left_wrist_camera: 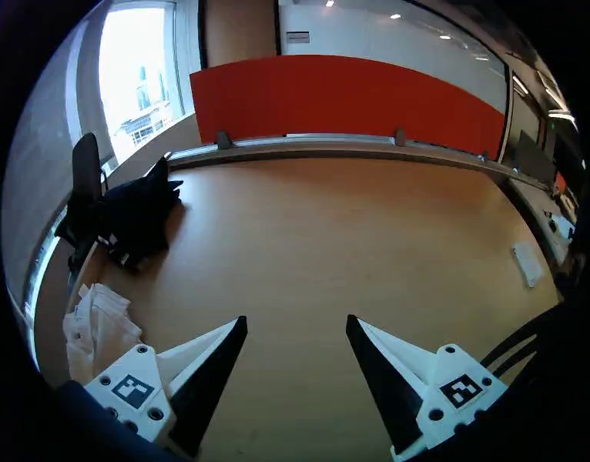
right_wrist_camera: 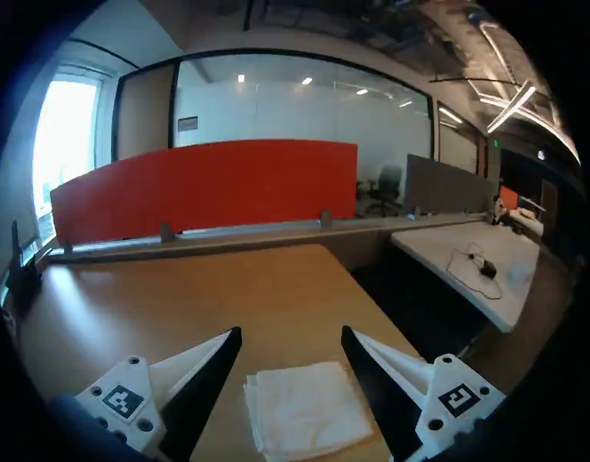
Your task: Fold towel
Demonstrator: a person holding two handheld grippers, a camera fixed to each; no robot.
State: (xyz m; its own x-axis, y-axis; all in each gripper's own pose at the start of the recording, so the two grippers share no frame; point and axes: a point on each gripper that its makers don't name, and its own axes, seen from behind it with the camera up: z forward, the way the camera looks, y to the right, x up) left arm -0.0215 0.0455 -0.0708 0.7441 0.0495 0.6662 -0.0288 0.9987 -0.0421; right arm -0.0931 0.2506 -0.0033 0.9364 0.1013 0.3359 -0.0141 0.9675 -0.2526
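Fingers of the left gripper (left_wrist_camera: 295, 319) are standing wide apart in the left gripper view, hanging over a wooden desk (left_wrist_camera: 333, 231) and gripping nothing. At the desk's left edge a black bundle (left_wrist_camera: 137, 215) is lying slumped; whether it is a bag or a garment is hard to tell. Nearer the camera on that side, a white pile (left_wrist_camera: 98, 327) is sitting partly hidden behind the gripper body, and its make-up cannot be made out. A dark chair (left_wrist_camera: 85, 165) is showing behind the bundle, half lost against a glaring window (left_wrist_camera: 137, 77). A red divider (left_wrist_camera: 349, 100) is running along the desk's far side. Near the right edge a small white object (left_wrist_camera: 527, 263) is lying flat, too small and warped to identify.

In the right gripper view the right gripper (right_wrist_camera: 290, 329) is likewise spreading its fingers wide, holding nothing. The towel (right_wrist_camera: 306, 408), white and already folded into a layered square, is lying flat on the desk between the two fingers, near them, though contact cannot be judged. Its near edge is being cut off at the bottom. Beyond the desk's right edge a white table (right_wrist_camera: 464, 266) is carrying a dark cable (right_wrist_camera: 476, 269) and a small device that is too blurred to name.
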